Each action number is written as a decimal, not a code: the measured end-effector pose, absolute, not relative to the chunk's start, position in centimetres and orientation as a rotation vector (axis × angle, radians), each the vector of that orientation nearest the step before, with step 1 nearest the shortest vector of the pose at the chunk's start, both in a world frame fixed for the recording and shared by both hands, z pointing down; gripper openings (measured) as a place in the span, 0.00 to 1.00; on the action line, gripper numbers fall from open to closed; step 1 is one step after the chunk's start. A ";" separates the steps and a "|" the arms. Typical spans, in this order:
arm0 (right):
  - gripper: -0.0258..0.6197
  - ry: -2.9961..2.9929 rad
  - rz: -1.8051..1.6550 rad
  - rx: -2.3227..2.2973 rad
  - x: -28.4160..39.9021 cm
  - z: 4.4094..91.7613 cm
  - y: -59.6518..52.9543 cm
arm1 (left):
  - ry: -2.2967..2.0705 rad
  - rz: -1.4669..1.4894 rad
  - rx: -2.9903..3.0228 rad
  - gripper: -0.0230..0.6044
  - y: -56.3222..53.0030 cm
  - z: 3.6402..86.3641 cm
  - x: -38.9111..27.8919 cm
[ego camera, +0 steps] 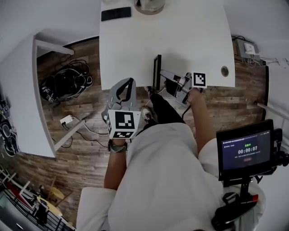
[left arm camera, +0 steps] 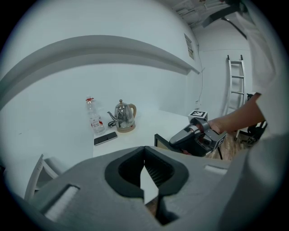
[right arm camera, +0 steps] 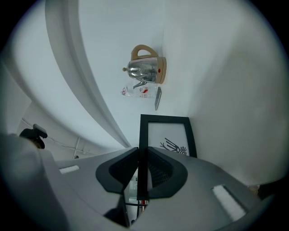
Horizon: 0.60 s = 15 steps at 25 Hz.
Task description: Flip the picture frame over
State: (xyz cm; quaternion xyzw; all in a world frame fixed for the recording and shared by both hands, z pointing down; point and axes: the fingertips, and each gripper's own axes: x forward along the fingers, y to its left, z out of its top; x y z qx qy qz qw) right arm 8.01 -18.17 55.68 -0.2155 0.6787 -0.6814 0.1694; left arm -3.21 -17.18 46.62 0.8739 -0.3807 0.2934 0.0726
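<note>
The black picture frame (ego camera: 156, 71) stands on edge near the front rim of the white table (ego camera: 135, 45). My right gripper (ego camera: 163, 75) is shut on its border and reaches in from the right. In the right gripper view, the frame (right arm camera: 168, 135) runs away from the jaws (right arm camera: 142, 155) and shows a white mat with a dark drawing. My left gripper (ego camera: 128, 82) hovers off the table's front edge, left of the frame, shut with nothing in it. The left gripper view has its closed tips (left arm camera: 144, 151) in front, with the frame (left arm camera: 158, 139) and the right gripper (left arm camera: 175, 141) beyond.
At the table's far side are a steel kettle (ego camera: 149, 4), a dark phone (ego camera: 116, 13) and a plastic bottle (left arm camera: 93, 115). A cable hole (ego camera: 225, 71) sits at the table's right. Cables (ego camera: 67, 83) lie on the wooden floor to the left. A timer screen (ego camera: 246, 149) is at the right.
</note>
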 end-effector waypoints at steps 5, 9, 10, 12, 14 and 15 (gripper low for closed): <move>0.14 1.983 -1.914 -0.625 11.4 55.5 -17.3 | -1.136 0.897 2.641 0.04 -16.4 46.2 -0.2; 0.15 2.030 -1.908 -0.641 11.6 55.5 -17.5 | -1.127 0.901 2.639 0.04 -16.3 46.4 -0.3; 0.15 2.035 -1.907 -0.646 11.8 55.6 -17.5 | -1.125 0.902 2.639 0.04 -16.3 46.5 -0.3; 0.14 2.043 -1.901 -0.656 12.1 55.6 -17.6 | -1.127 0.901 2.641 0.04 -16.4 46.5 -0.2; 0.13 2.041 -1.889 -0.682 12.7 55.8 -17.6 | -1.129 0.899 2.642 0.04 -16.4 46.6 -0.2; 0.12 2.042 -1.882 -0.702 13.0 56.0 -17.7 | -1.128 0.899 2.643 0.04 -16.4 46.6 -0.1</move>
